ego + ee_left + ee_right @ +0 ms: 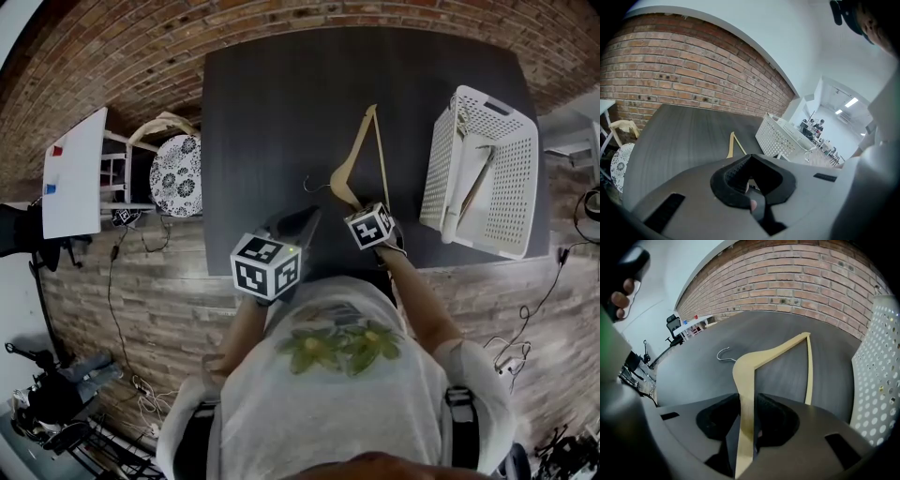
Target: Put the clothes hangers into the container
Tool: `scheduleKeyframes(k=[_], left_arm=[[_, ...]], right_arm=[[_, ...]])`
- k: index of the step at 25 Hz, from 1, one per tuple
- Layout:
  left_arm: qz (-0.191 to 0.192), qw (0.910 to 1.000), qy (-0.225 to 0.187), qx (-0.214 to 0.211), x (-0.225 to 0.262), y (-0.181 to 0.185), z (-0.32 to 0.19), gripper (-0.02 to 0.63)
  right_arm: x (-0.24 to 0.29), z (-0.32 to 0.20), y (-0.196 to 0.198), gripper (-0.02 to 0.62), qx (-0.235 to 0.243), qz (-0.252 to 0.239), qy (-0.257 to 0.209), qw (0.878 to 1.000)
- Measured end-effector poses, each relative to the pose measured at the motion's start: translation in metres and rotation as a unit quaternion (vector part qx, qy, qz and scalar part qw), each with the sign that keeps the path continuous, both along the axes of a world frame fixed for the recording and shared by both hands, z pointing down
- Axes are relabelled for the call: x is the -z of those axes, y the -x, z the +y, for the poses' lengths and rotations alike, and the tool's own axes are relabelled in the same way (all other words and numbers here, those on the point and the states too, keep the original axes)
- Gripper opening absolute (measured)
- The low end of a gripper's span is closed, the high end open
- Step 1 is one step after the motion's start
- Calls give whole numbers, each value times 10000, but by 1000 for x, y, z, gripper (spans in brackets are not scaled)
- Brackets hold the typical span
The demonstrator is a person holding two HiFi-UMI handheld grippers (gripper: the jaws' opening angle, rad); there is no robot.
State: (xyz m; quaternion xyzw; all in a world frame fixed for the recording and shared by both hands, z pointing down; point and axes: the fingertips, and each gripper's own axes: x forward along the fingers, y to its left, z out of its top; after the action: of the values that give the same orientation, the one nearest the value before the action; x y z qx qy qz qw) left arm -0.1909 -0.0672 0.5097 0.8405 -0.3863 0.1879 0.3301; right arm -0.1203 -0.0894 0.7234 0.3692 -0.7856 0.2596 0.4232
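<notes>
A wooden clothes hanger (361, 155) with a metal hook lies on the dark table (272, 112), left of the white perforated container (525, 187). My right gripper (361, 208) is at the hanger's near arm. In the right gripper view that arm (754, 362) runs straight between the black pads, which sit against both its sides at my right gripper (749, 420). Another hanger (473, 192) lies inside the container. My left gripper (305, 217) hovers over the table's near edge, jaws together and empty (749, 180); beyond it I see the hanger (732, 143) and the container (780, 136).
The container (881, 380) stands close on the right of the held hanger. Off the table's left side are a chair with a patterned cushion (176, 173) and a white side table (73, 173). A brick wall runs behind the table (693, 79).
</notes>
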Motion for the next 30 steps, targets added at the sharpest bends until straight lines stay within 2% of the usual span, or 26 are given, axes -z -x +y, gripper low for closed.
scheduleKeyframes(k=[5,10,13,18,30], left_arm=[[41,10000,-34,-47,0,-4,2,29],[34,9999,-91,-64,4,-2,5,28],[33,9999,-110,-15,5,2,6,29],[54,9999,-148,41,9,6,8,29],[105,9997,-230,49,13,10,22,29]], right_arm=[[0,-1,-2,112,-27,-98,19,9999],[3,3,1,107,-298,-260,106,9992],[12,15,11,107,-436,-590,346,9967],[47,6,19,106,-575,-1097,-25,9923],[110,17,23,106,-998,-2055,-51,9735]])
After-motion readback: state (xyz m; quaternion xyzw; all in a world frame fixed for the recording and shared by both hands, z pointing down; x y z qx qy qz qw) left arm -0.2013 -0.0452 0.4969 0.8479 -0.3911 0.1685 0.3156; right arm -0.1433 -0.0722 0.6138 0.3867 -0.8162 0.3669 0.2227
